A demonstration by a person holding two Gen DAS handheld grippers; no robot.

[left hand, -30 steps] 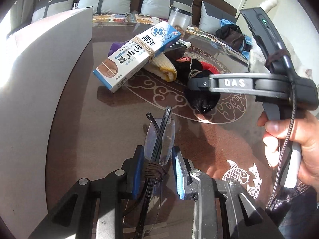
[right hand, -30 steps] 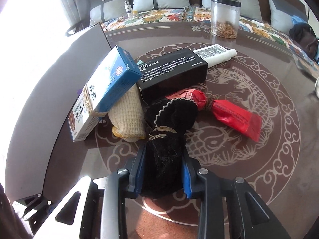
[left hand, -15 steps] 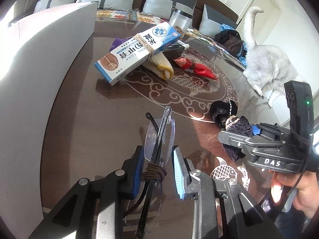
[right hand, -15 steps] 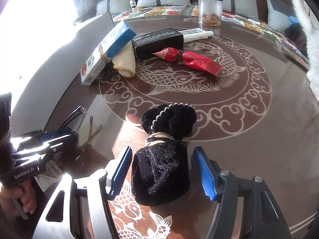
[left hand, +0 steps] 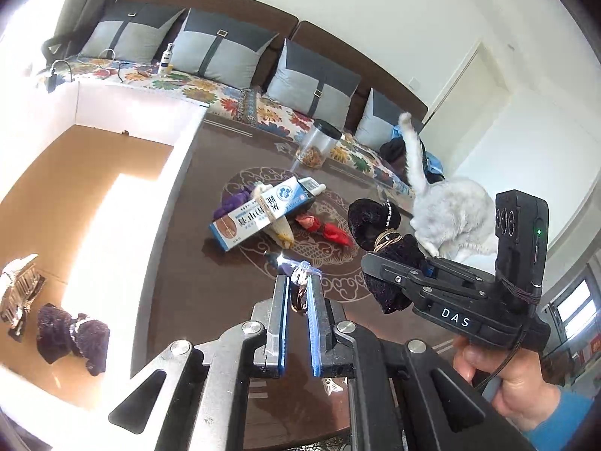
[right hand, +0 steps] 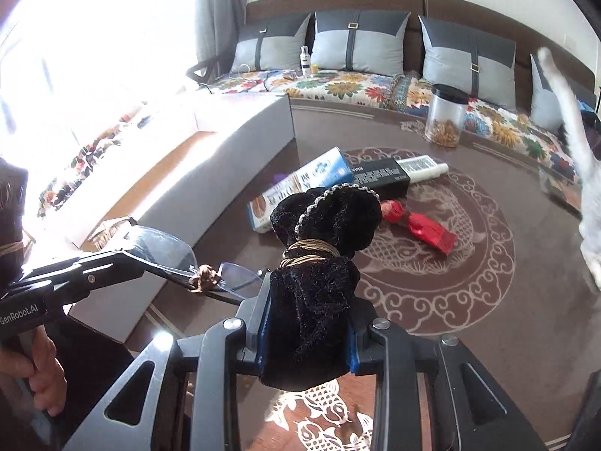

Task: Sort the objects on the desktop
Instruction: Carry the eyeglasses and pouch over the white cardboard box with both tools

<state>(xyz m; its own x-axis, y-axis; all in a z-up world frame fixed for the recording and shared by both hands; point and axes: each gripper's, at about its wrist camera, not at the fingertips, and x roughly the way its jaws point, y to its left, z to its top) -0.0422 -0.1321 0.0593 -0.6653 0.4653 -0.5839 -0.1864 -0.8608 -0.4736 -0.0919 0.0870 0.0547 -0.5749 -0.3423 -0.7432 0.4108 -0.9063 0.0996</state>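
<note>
Some things lie in the box point(left hand: 124, 188) at the left, each gripper's fingers clamp one more, glasses point(right hand: 225, 278) and pouch point(right hand: 319, 263), others wait mid-desk point(right hand: 488, 300).

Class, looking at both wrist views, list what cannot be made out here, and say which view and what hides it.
- Box contents, right wrist view: washed out by window glare.
- Black pouch, right wrist view: its underside is covered by the right tongs, whose jaws are closing on it.
- Glasses, left wrist view: mostly hidden in the left tongs, glinting.
- Cat, both views: head unseen, body cut by the right tongs and frame edge.
</note>
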